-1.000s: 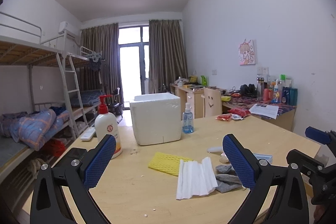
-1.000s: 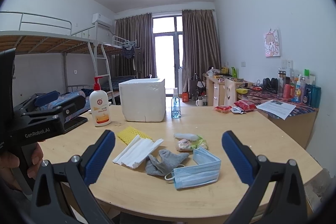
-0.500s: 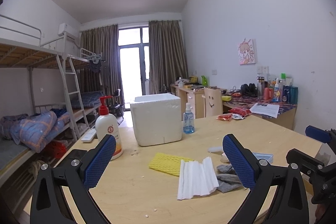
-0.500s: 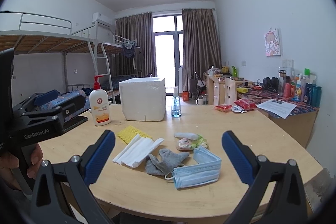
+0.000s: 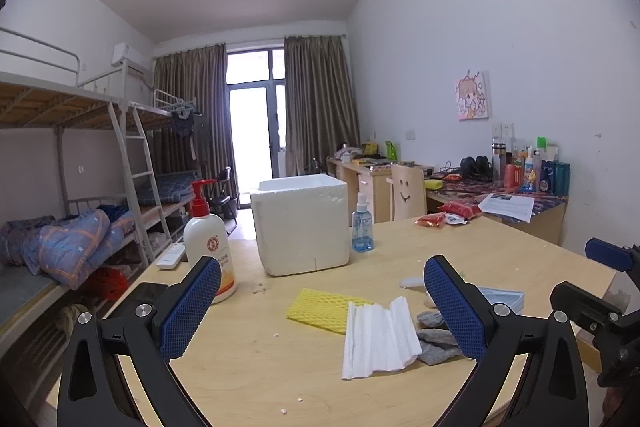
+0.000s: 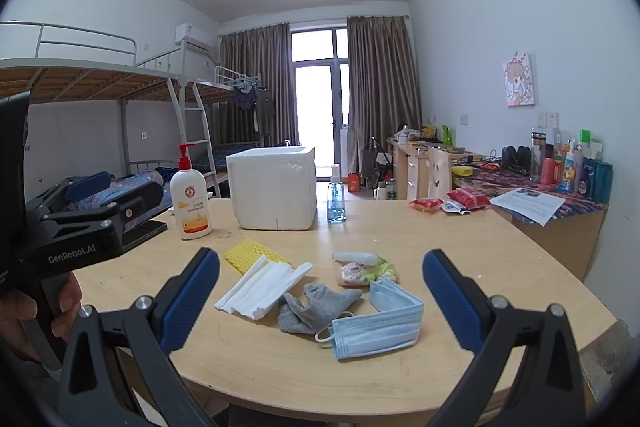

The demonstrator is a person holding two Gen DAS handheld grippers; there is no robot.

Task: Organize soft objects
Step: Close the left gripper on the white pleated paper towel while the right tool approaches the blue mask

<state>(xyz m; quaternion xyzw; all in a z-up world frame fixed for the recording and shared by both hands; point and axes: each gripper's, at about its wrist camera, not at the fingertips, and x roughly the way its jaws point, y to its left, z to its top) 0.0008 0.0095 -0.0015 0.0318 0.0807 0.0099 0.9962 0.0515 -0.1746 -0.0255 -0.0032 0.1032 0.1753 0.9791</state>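
Soft items lie on the wooden table [image 6: 460, 247]: a yellow foam net [image 6: 254, 255], a white foam sheet [image 6: 264, 285], a grey sock [image 6: 316, 309], a blue face mask [image 6: 384, 323] and a small pastel bundle [image 6: 360, 269]. A white foam box [image 6: 274, 187] stands open-topped behind them. The net [image 5: 324, 309], sheet [image 5: 378, 339], sock [image 5: 438, 337] and box [image 5: 302, 223] also show in the left wrist view. My left gripper [image 5: 322, 311] and right gripper [image 6: 322, 301] are both open and empty, held above the table's near edge.
A lotion pump bottle [image 6: 190, 199] and a blue spray bottle [image 6: 336, 201] flank the box. Red snack packets [image 6: 452, 203] lie far right. A black phone [image 6: 146, 227] lies at the left edge. Bunk beds [image 5: 60, 219] stand left, a cluttered desk [image 6: 552, 195] right.
Almost nothing has changed. Both grippers stay open and nearly still. The left view has shifted slightly; the objects lie where they were.
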